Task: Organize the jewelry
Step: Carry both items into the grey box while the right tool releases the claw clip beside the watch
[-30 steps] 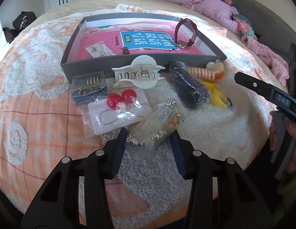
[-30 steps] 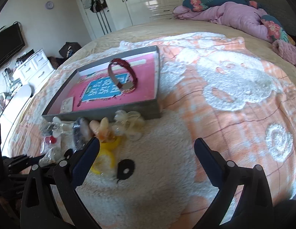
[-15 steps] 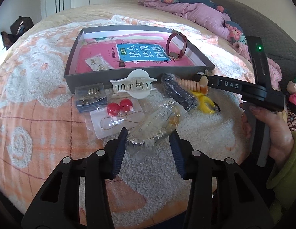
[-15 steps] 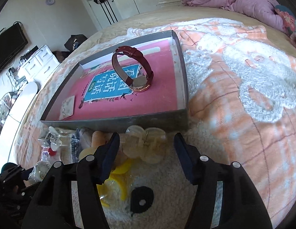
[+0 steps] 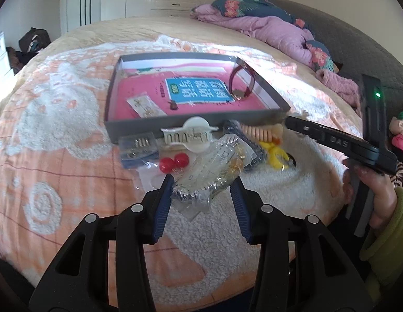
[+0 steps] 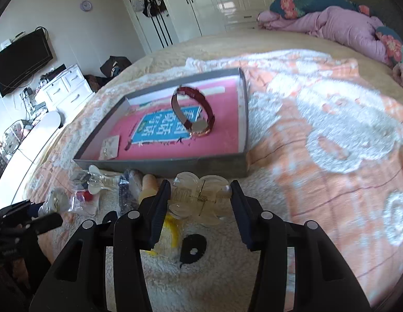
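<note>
Clear plastic crinkles between the left gripper point(image 5: 201, 195) fingers, which pinch the bagged jewelry packet point(image 5: 214, 166) just short of the grey tray point(image 5: 191, 123). Right gripper point(image 6: 200, 202) brackets the translucent hair claw point(image 6: 199, 197) — whether it bites, I cannot tell; squeeze its body, not the teeth, then lift clear of the wall.

We see large white Chinese characters on the blue label point(image 5: 199, 91) inside the tray point(image 5: 196, 124), too skewed for us to read. On the right gripper's point(image 5: 295, 122) black arm we make out embossed letters like "DAS", partly blurred.
</note>
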